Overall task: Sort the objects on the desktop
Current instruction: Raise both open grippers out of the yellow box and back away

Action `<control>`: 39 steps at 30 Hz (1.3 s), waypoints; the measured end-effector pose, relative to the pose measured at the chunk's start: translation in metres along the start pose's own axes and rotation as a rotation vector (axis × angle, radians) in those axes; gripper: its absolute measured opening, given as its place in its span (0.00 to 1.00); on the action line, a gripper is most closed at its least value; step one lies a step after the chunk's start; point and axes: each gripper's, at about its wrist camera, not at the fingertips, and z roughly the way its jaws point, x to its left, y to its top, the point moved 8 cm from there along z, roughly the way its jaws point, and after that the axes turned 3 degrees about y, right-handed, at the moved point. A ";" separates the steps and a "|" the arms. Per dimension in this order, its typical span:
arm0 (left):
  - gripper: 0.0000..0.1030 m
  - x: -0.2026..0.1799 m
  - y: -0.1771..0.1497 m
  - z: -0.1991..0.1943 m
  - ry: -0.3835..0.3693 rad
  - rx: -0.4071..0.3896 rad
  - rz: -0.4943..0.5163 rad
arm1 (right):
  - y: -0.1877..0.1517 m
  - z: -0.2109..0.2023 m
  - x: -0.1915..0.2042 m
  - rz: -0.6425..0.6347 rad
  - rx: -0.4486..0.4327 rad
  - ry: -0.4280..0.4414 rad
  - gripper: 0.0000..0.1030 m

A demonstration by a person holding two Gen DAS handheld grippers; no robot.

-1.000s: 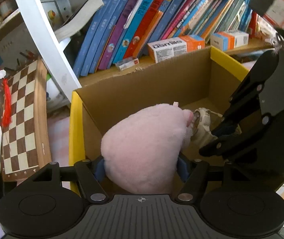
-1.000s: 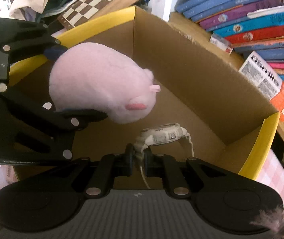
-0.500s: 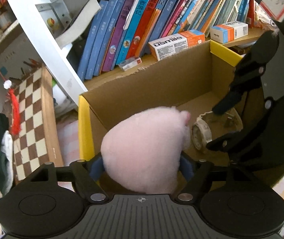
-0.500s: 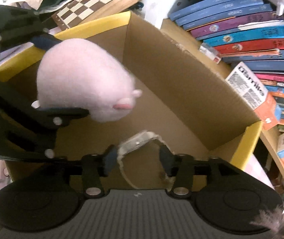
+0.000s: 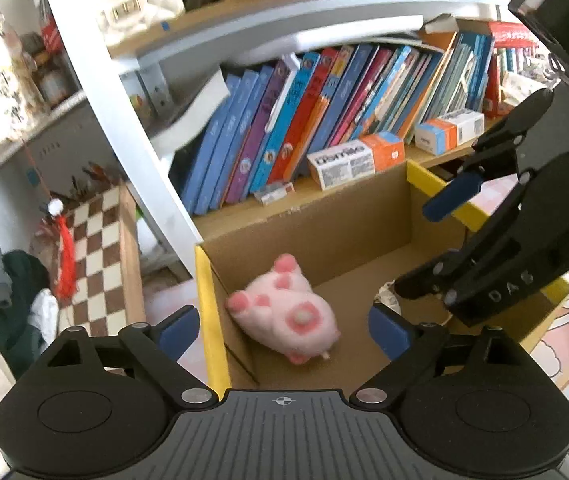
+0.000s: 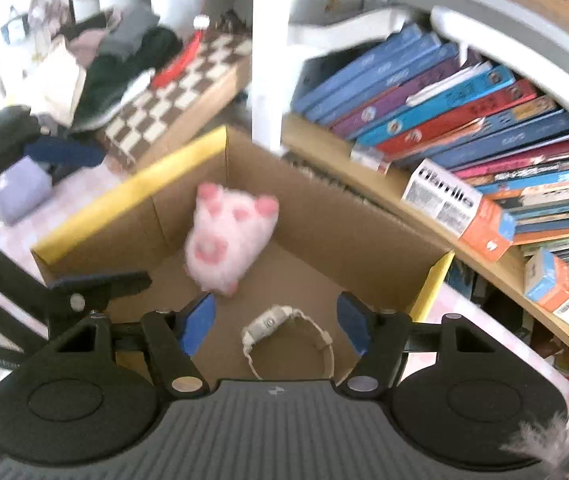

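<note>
Drop step, both sides at once. My left claw (image 5: 283, 326) hangs above the cardboard box (image 5: 324, 216) with its jaws opening wide and nothing between the pads; the pink plush pig (image 5: 284, 314) lies on the box floor just ahead of and below it, in the near left corner, belly up. My right claw (image 6: 274, 322) has its jaws opening too, nothing pinched; the white wristwatch (image 6: 284, 330) lies on the box floor straight below it, between the pads in view but not touched by them as far as I can tell.

To finish this well I'd let both claws open fully before pulling away, then lift straight up, clear of the yellow rim (image 6: 124, 196), so no pad catches the watch strap or the plush fur (strap loop sits close to the right pad). Keep the two claws apart on the way out; they crowd each other over the box.

Counts: one box, one plush pig, one watch, both inside. Two claws. Behind the box, one shelf row of books (image 5: 324, 120) (too many to count), three small cartons on the shelf, one chessboard (image 5: 96, 248) to the left.
</note>
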 end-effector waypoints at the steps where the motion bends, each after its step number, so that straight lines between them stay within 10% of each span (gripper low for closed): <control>1: 0.92 0.000 0.002 -0.004 0.003 -0.008 0.001 | 0.002 -0.005 0.001 0.006 -0.013 -0.003 0.64; 39: 0.97 0.033 -0.078 -0.161 -0.038 -0.148 -0.112 | -0.085 -0.150 0.112 0.221 -0.180 -0.280 0.80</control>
